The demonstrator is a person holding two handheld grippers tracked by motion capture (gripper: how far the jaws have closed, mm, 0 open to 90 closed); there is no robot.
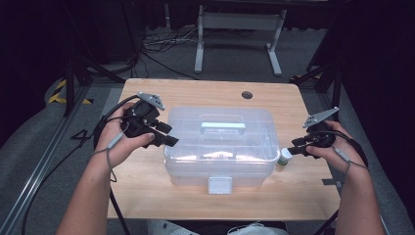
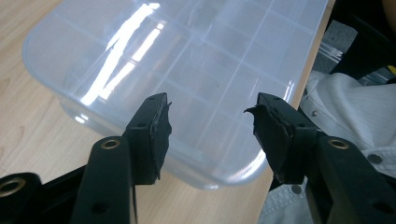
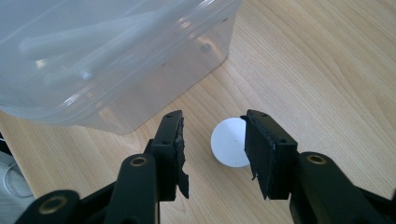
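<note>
Beside the clear box (image 3: 116, 60), white-capped bottle (image 3: 229, 142), perhaps untouched, under open right tongs (image 3: 212, 140)

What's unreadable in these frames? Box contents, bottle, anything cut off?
- Clear plastic box: contents unclear in all views; glare and frosted walls blur them.
- Small white-capped bottle: in the right gripper view the right gripper pad hides one edge; the cap hides its body. Label too small in the high view.
- Left gripper: box's near corner hidden behind its jaws.
</note>
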